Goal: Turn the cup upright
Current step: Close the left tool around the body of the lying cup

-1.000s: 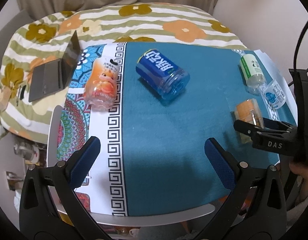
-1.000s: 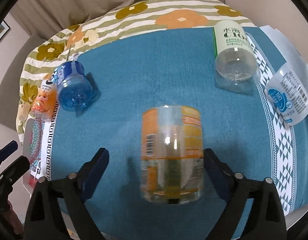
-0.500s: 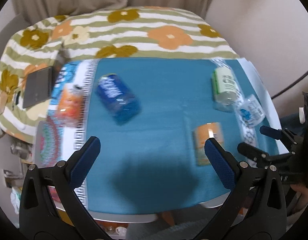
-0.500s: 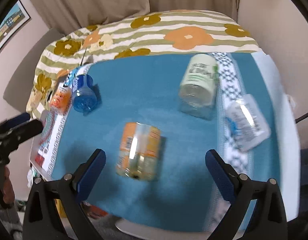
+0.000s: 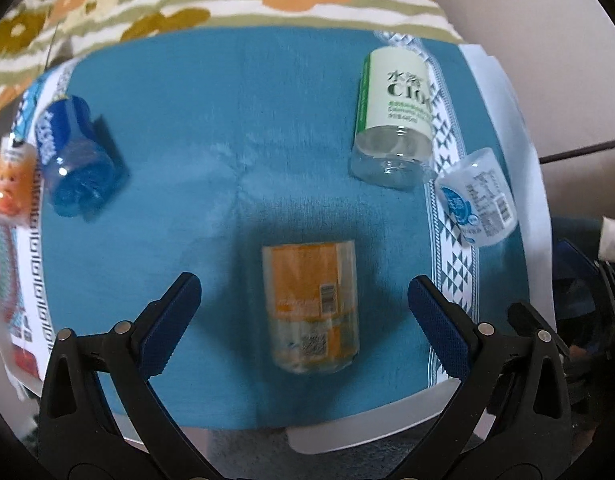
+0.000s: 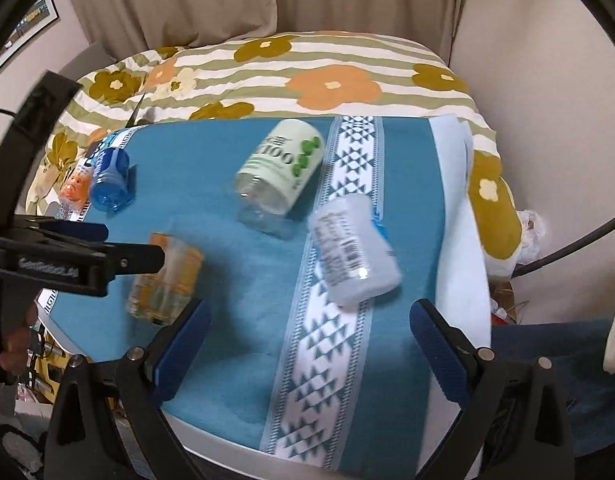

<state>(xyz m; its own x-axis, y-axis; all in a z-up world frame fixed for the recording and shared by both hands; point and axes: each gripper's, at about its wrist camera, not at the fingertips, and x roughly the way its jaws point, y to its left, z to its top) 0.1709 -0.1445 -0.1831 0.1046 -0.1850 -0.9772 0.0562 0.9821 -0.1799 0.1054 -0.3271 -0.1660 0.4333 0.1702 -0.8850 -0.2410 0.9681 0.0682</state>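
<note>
Several cut-bottle cups lie on their sides on a blue cloth. An orange-labelled cup (image 5: 311, 304) lies between the tips of my open left gripper (image 5: 303, 304), untouched; it also shows in the right wrist view (image 6: 167, 276). A green-labelled cup (image 5: 395, 116) (image 6: 279, 168) lies further back. A white cup with a barcode (image 5: 477, 196) (image 6: 353, 248) lies ahead of my open, empty right gripper (image 6: 307, 336). A blue cup (image 5: 73, 160) (image 6: 109, 180) and an orange cartoon cup (image 5: 11, 180) (image 6: 73, 188) lie at the left.
The blue cloth (image 5: 227, 128) covers a small white table (image 6: 227, 440) whose front edge is close to both grippers. A flowered striped bedcover (image 6: 307, 68) lies behind it. The left gripper's body (image 6: 67, 264) crosses the left of the right wrist view.
My left gripper moved right and came down around the orange-labelled cup. My right gripper pulled back and swung right, from the orange-labelled cup towards the white barcode cup.
</note>
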